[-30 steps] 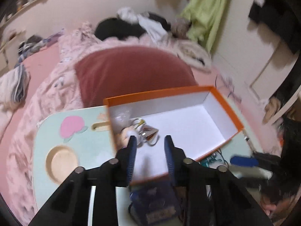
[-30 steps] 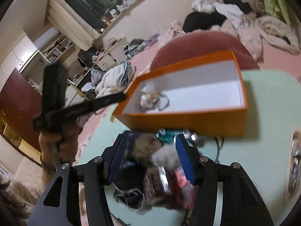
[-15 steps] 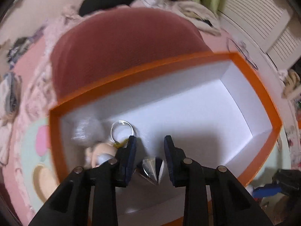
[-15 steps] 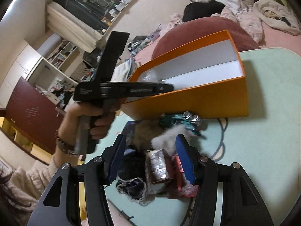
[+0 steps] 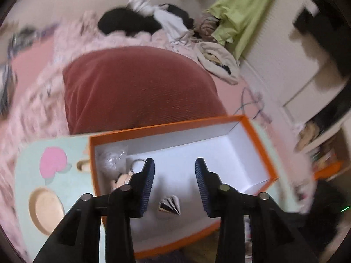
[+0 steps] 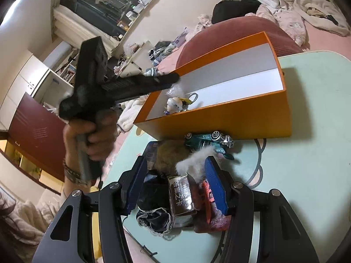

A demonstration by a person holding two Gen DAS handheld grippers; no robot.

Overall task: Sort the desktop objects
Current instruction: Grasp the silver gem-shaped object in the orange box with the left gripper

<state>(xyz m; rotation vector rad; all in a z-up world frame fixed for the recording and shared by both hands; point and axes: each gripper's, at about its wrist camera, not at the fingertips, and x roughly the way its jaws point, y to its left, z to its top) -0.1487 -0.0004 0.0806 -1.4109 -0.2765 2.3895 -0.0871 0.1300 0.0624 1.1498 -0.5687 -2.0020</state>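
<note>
An orange box [image 5: 254, 129] with a white inside stands on the pale green table [image 5: 28, 160]. My left gripper [image 5: 174, 161] hovers over it with its jaws opening and nothing between the pads. A small faceted black-and-white piece [image 5: 170, 205] lies loose on the box floor below them. A doll keychain [image 5: 121, 179] and a clear plastic bag [image 5: 111, 159] sit in the box's left end. My right gripper [image 6: 175, 160] stands open over a pile: a fur pompom [image 6: 197, 160], a foil pack [image 6: 181, 195], dark lace cloth [image 6: 153, 219], a red pouch [image 6: 210, 221].
A teal toy car [image 6: 208, 141] lies against the box's near wall [image 6: 230, 120]. A person's hand [image 6: 92, 135] holds the left gripper at the box's left end. A dark red cushion [image 5: 136, 87] and a bed strewn with clothes lie beyond the table.
The left gripper's jaws have widened and it has drawn back from the box. The faceted piece that sat between its pads now lies on the box floor. The right gripper has barely shifted.
</note>
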